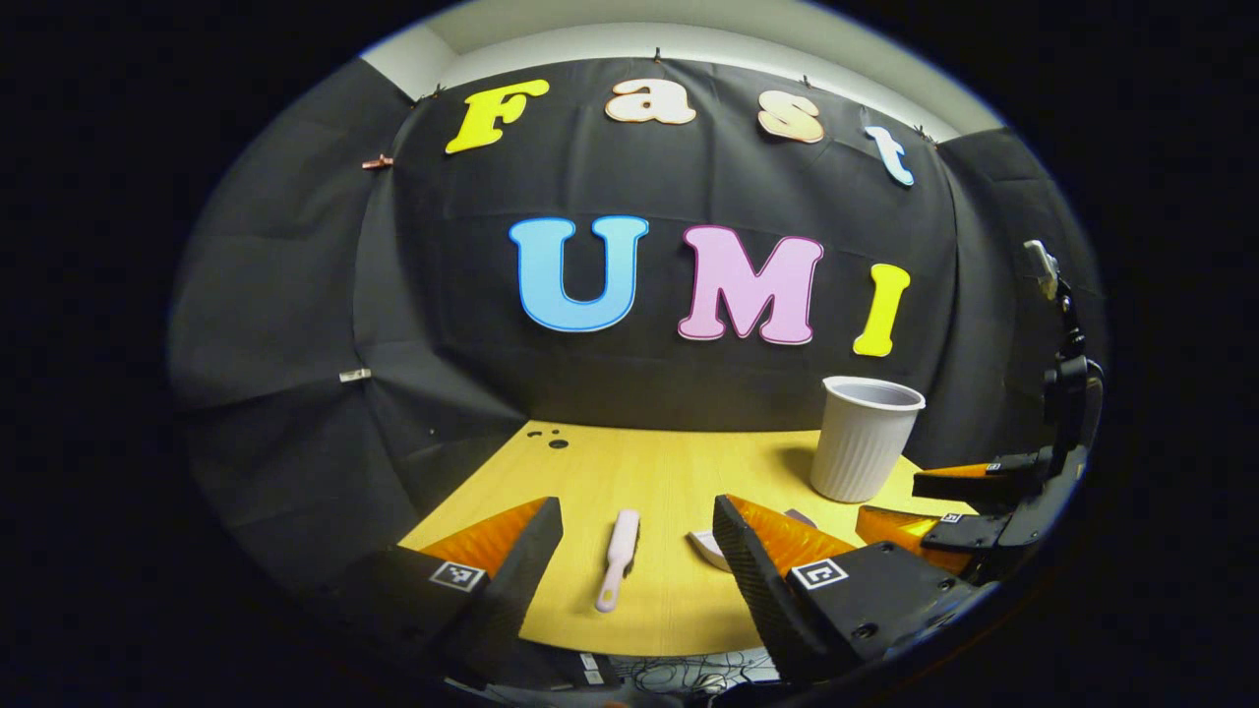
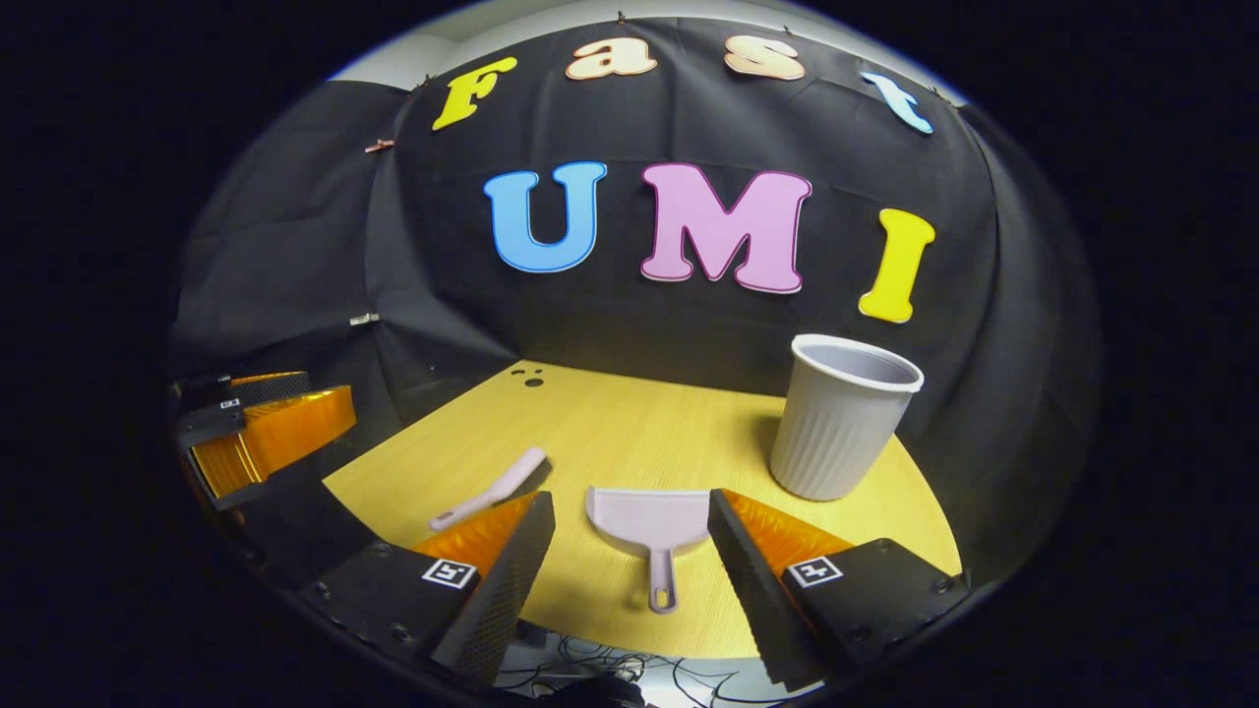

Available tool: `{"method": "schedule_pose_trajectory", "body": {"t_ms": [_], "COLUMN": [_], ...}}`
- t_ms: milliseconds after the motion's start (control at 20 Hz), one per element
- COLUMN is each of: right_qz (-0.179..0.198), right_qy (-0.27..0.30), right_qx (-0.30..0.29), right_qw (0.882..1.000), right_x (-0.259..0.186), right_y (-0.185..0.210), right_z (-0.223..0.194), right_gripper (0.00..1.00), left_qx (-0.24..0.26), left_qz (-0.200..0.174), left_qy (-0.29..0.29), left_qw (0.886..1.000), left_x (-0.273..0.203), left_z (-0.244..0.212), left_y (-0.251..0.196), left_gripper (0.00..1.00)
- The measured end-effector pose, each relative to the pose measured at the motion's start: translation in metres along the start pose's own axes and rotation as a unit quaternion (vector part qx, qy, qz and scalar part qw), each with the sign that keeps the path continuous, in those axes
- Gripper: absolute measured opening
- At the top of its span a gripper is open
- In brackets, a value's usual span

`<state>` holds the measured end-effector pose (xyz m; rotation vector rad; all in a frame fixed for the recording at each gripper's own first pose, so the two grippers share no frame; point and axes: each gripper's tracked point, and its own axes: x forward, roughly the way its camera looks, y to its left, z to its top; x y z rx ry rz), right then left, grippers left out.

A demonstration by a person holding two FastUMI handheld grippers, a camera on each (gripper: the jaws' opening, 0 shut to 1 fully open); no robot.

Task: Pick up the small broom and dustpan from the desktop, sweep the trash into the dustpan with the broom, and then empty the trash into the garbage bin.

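Note:
A small pink broom (image 1: 620, 556) lies on the yellow desktop (image 1: 629, 472), handle toward me, just beyond and between the fingers of my left gripper (image 1: 637, 503), which is open and holds nothing. The pale dustpan (image 2: 649, 521) lies flat with its handle toward me, between the open fingers of my right gripper (image 2: 629, 497), untouched. In the left gripper view the dustpan (image 1: 706, 546) is half hidden behind my finger. The broom (image 2: 492, 489) lies left of the dustpan. Small dark bits (image 1: 551, 438) sit at the desktop's far left corner.
A white ribbed garbage bin (image 2: 841, 418) stands upright at the back right of the desktop (image 2: 629, 433). The right gripper (image 1: 969, 506) hovers at the table's right edge, the left gripper (image 2: 266, 428) beyond its left edge. Cables (image 2: 590, 664) hang under the front edge.

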<state>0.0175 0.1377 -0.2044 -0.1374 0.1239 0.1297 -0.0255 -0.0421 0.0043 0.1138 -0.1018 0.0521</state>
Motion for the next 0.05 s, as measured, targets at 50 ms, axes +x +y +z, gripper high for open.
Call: {"method": "schedule_pose_trajectory", "body": {"t_ms": [50], "right_qz": [-0.002], "right_qy": [0.007], "right_qx": [-0.003], "right_qw": [1.000], "right_x": [0.0001], "right_y": [-0.0029], "right_z": [-0.0057], "right_gripper": [0.98], "left_qx": [-0.002], "left_qz": [-0.003], "left_qy": [0.007], "left_qw": [1.000], "left_x": [-0.0020], "left_z": [-0.0073], "left_y": [-0.0022], "left_gripper": [0.97]}}
